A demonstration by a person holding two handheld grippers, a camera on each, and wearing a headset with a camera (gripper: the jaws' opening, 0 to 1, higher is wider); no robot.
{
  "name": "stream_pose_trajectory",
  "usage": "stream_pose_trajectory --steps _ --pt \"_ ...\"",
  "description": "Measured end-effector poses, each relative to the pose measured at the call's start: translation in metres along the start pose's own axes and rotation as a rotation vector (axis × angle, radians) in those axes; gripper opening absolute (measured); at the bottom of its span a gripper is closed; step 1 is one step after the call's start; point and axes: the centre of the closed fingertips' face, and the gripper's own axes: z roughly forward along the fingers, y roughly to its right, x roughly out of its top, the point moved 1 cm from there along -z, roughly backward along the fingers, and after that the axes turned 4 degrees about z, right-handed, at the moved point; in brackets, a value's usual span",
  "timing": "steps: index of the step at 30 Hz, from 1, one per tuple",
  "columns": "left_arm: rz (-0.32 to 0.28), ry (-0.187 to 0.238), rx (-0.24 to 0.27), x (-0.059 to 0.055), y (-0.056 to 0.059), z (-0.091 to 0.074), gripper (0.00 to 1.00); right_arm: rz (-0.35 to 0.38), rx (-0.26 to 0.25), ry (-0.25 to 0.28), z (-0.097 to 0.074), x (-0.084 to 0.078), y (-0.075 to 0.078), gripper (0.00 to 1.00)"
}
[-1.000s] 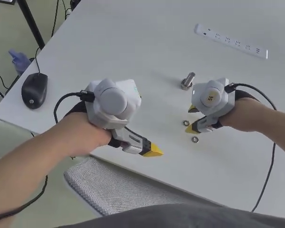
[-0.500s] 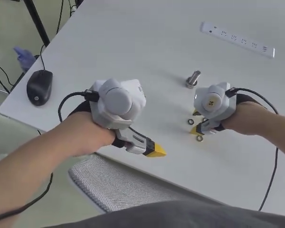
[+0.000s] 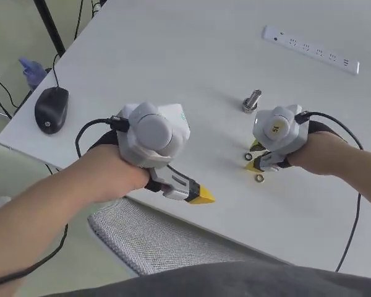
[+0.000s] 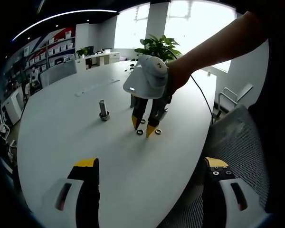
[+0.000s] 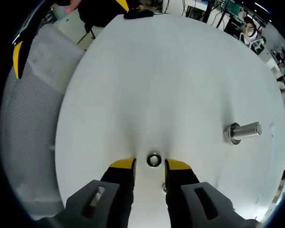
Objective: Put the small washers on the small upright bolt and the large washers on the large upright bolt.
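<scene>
Nearest, the L gripper [image 4: 150,162] hangs past the near edge of the table [image 3: 173,55], jaws spread wide w/ nothing in them. It sits as it did a sec ago.

Next out, the R gripper [image 5: 151,164] points down at the tabletop, jaws at a narrow gap. One washer [image 5: 154,160] lies flat betw. the yellow tips, not yet pinched. A second washer [image 5: 164,188] lies just behind it, betw. the jaws but nearer their roots.

Vs the last sec: the whole head view has slid, i.e. the head moved, not the parts. Both washers lie the same rel. to the bolt, and the R gripper has barely shifted over them. That's prob. lining up the grab; no washer lifted so far, so the task looks hardly begun.

Farther on, one upright bolt [image 3: 251,101] stands well apart from the washers, bare as far as I can tell. Can't say if it's the small or the large one. Beyond it lies a power strip [image 3: 310,50].
</scene>
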Motion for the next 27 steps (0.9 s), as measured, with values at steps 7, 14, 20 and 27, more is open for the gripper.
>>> stream_pose_trajectory --steps 7,14,20,27 --pt "-0.001 -0.006 0.001 -0.0008 0.0011 -0.0015 0.89 -0.012 -0.010 -0.027 -0.0011 0.0012 0.0007 0.15" --pt "-0.005 -0.012 0.000 -0.0029 0.0020 -0.0018 0.88 -0.047 -0.020 -0.091 -0.0020 0.0027 -0.0005 0.13" --pt "-0.001 -0.009 0.000 -0.0009 0.0017 -0.0017 0.87 0.020 -0.019 -0.115 -0.0005 0.0004 0.0043 0.12" --pt "0.018 -0.023 -0.008 0.0008 -0.0011 -0.0019 0.86 0.074 0.000 -0.057 -0.0050 -0.0007 0.0024 0.12"
